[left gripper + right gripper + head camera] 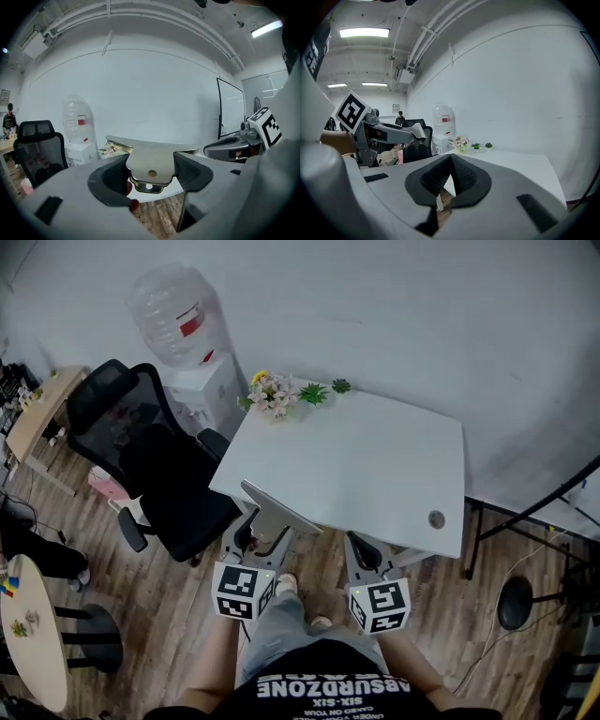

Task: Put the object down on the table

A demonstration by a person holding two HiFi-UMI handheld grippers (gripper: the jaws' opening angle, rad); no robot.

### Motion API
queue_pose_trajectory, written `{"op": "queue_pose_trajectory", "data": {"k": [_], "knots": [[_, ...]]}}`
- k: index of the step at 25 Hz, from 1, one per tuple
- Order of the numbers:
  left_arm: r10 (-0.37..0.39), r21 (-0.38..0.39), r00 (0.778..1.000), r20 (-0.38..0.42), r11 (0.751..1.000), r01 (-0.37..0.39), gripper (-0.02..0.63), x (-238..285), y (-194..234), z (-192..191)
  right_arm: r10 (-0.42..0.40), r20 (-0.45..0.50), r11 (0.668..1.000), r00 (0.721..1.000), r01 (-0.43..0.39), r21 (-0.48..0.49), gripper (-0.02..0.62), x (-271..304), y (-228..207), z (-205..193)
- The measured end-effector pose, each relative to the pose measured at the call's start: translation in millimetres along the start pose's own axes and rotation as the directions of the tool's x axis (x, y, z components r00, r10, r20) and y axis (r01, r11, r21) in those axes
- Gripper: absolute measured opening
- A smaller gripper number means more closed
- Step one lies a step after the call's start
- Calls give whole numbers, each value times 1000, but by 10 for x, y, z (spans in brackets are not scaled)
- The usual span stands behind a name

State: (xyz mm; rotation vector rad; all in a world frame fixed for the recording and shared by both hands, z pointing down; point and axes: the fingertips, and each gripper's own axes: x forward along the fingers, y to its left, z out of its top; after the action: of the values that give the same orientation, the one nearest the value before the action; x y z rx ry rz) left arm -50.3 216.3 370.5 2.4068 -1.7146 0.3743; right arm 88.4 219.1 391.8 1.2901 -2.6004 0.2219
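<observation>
A flat grey metal tool (278, 511) with a hole near its held end is clamped in my left gripper (263, 532), which is shut on it. In the left gripper view the tool (150, 157) spans the gap between both dark pads of the left gripper (151, 172) and reaches out level. Its far end hangs just over the near left edge of the white table (375, 456). My right gripper (367, 555) sits beside it at the table's near edge. Its pads meet with nothing between them, so the right gripper (451, 161) is shut.
A black office chair (150, 456) stands left of the table, with a water dispenser (187, 324) behind it. Flowers (272, 395) and two small plants (314, 393) sit at the table's far left corner. A round cable cap (436, 518) is near the front right.
</observation>
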Motion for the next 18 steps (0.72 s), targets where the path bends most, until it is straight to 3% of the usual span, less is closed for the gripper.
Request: {"op": "queue_pose_trajectory", "data": {"k": [18], "knots": [[-123,-7,992,-11,992,123,293,1082,1072,172,-91,-53,995,994,93,23,-2,1349,-187,249]]}}
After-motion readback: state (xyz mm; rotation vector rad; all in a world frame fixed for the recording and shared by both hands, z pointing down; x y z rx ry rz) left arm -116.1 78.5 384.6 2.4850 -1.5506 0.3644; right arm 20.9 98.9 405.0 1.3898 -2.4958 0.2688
